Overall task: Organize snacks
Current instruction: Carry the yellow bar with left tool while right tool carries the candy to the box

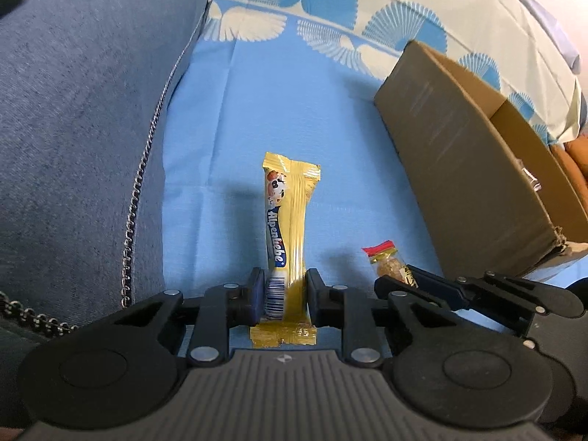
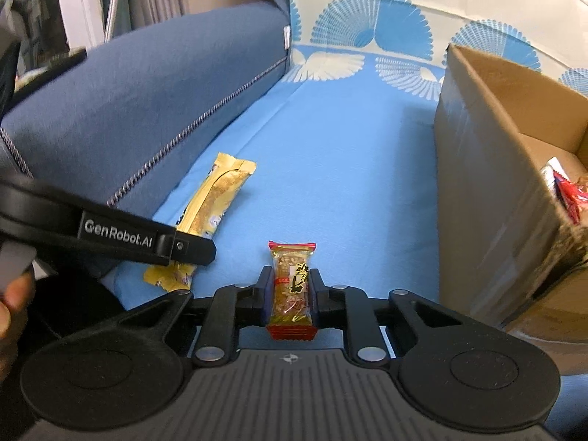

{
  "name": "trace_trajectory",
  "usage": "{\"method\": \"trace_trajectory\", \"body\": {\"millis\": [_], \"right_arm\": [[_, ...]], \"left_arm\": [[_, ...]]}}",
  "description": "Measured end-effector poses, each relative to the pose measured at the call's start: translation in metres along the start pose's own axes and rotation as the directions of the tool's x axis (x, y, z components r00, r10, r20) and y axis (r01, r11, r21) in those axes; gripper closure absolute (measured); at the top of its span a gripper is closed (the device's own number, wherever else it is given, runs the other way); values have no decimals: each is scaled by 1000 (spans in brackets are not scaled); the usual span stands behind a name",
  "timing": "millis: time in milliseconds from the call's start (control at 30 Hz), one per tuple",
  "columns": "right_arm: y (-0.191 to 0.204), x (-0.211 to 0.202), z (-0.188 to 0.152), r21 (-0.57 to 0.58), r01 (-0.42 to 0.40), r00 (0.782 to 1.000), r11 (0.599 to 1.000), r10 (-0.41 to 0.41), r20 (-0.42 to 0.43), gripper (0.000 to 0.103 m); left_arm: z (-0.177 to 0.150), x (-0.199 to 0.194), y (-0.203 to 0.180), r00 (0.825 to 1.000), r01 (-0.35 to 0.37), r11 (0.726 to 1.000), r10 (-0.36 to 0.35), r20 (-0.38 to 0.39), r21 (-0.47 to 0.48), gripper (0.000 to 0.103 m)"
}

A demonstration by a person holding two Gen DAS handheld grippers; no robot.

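Note:
My left gripper [image 1: 284, 286] is shut on a long yellow Alpenliebe bar [image 1: 288, 220], gripping its near end, just above the blue sheet. The bar also shows in the right wrist view [image 2: 213, 205], with the left gripper [image 2: 176, 248] across it. My right gripper [image 2: 292, 286] is shut on a small clear-wrapped nut bar with red ends [image 2: 292, 286]. That snack [image 1: 389, 262] and the right gripper [image 1: 411, 275] show at the lower right of the left wrist view. An open cardboard box [image 2: 488, 169] stands to the right, also in the left wrist view [image 1: 466, 161].
A blue-grey cushion [image 1: 81, 128] with a stitched edge lies along the left, also in the right wrist view [image 2: 147, 103]. Red-wrapped snacks [image 2: 566, 191] lie inside the box. The blue sheet [image 2: 330, 154] with fan patterns stretches between cushion and box.

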State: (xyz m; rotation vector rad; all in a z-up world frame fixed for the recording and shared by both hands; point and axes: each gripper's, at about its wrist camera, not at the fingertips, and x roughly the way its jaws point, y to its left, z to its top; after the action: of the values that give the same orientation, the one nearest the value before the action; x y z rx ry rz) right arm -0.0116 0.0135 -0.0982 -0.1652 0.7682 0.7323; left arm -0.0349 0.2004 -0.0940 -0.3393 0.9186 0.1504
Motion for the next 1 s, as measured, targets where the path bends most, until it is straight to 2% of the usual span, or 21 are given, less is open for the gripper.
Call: {"method": "trace_trajectory", "body": {"millis": [367,700,800,900,1000], "right_arm": [[-5,-27,24,67,-50,993,997,42,111,83],[-22,-56,36,86,-117,969,989,95,226,83],[-27,-68,38,76,-139,957,987,114,267,83],[-33,-82,41,59,-151,940,987,125,317,83],[-41,-91,46,53,-151,925,987,123,359,83]], "left_arm": [[-2,-9,7,999,2,999,0,49,-47,77],[-2,-25,3,993,-29,998,35,116,-59,77],[0,-27,3,994,-30,994,41,102,-109,77],[3,-28,6,997,-4,977,22,78,-214,77],[12,-32,-3,997,0,968,21,80,-251,77]]}}
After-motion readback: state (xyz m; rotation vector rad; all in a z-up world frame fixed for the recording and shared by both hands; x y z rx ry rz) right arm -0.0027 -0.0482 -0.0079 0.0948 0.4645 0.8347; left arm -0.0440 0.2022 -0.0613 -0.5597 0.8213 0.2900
